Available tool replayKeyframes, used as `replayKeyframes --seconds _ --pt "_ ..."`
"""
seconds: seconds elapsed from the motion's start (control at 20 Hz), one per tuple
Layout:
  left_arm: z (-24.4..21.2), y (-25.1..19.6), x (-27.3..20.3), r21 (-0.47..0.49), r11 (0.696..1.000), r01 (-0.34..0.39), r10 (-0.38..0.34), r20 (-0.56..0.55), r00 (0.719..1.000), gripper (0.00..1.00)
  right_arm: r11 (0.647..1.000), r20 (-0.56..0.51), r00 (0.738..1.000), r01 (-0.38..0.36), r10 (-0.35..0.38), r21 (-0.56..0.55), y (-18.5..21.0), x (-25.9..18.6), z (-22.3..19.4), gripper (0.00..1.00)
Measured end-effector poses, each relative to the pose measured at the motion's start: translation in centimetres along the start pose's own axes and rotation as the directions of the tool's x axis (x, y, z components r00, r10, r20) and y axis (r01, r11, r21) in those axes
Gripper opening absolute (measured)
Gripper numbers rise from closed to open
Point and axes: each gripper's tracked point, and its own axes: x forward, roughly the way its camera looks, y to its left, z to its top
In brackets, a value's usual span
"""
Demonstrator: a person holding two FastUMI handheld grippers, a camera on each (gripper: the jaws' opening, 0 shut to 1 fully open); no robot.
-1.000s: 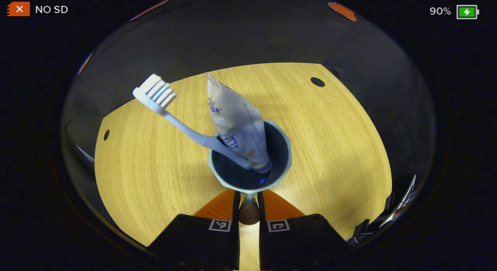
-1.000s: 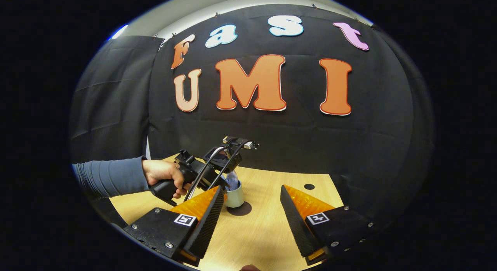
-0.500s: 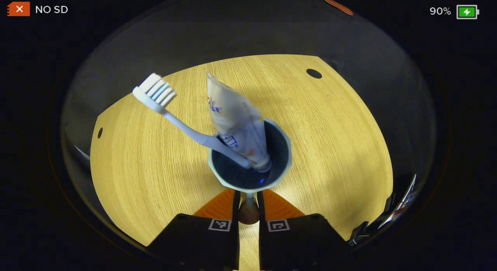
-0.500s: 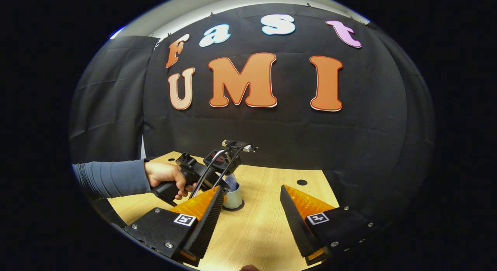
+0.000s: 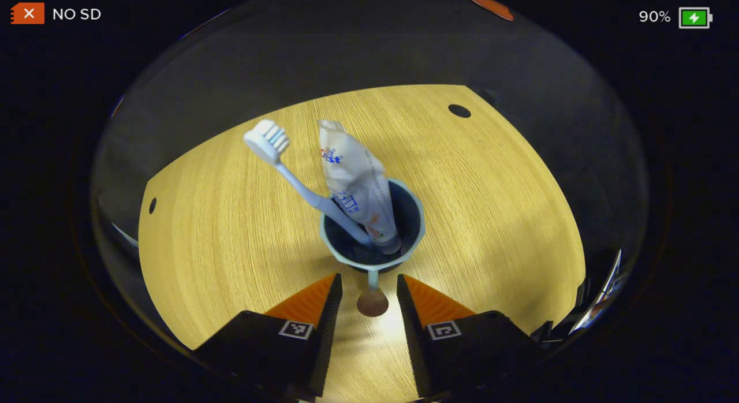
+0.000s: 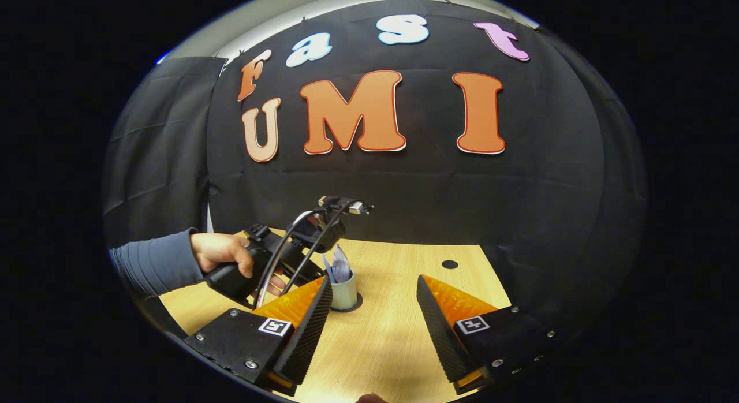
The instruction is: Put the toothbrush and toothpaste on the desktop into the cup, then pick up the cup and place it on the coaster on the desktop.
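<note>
Faceted pale cup (image 5: 372,230) holds crinkled toothpaste (image 5: 355,183) and toothbrush (image 5: 300,183).

No legible print — toothpaste (image 5: 357,183) blurred

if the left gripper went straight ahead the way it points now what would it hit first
Probably the cup. The left gripper stands open with the cup's handle between its fingers but apart from them, so going on it would likely meet the cup's wall, which holds the toothbrush and toothpaste. Depth is unclear.
</note>
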Motion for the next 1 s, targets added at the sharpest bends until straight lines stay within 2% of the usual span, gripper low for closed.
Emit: replayKeyframes --seconds 0.05,0.1,0.2,0.25,0.3,0.45,0.5,0.65,0.9,1.0 --pt "-0.1 0.2 -0.4 0.004 1.000 -0.001 0.001 0.028 1.000 0.61 1.000 -0.006 1.000 0.007 -0.007 -0.002 -0.1 0.1 -0.1 0.88" --pt "-0.2 0.6 -1.0 0.010 1.000 -0.003 0.003 0.051 0.999 0.72 1.000 -0.004 1.000 0.021 -0.021 -0.005 -0.4 0.3 0.0 0.88" --pt "-0.2 1.8 -2.6 0.002 1.000 -0.026 0.026 0.124 0.992 0.77 0.998 0.020 0.998 0.060 -0.060 -0.021 -0.9 0.5 0.4 0.88" --pt "0.2 2.5 -3.9 -0.017 0.999 -0.037 0.039 0.188 0.981 0.81 0.996 0.042 0.995 0.091 -0.090 -0.025 -1.3 0.6 0.7 0.88" --pt "0.4 3.3 -5.1 -0.027 0.998 -0.053 0.058 0.239 0.969 0.90 0.993 0.062 0.991 0.117 -0.115 -0.029 -1.5 0.7 0.9 0.88" --pt "0.8 5.0 -9.4 -0.076 0.992 -0.099 0.120 0.370 0.921 0.92 0.986 0.094 0.984 0.155 -0.150 -0.054 -0.5 0.8 1.1 0.88" --pt "1.1 5.4 -10.9 -0.084 0.989 -0.119 0.143 0.412 0.900 0.94 0.984 0.101 0.983 0.162 -0.155 -0.070 0.1 0.8 1.2 0.88" --pt "1.5 6.3 -16.1 -0.151 0.970 -0.189 0.241 0.531 0.812 0.97 0.981 0.150 0.977 0.165 -0.149 -0.106 2.7 0.8 2.1 0.88" --pt "0.5 5.9 -15.7 -0.224 0.930 -0.292 0.366 0.638 0.677 0.96 0.991 0.169 0.983 0.093 -0.076 -0.091 8.4 2.5 2.7 0.88" --pt "0.8 5.6 -15.6 -0.240 0.923 -0.300 0.381 0.681 0.626 0.96 0.993 0.192 0.980 0.069 -0.049 -0.098 10.1 3.2 3.7 0.88"
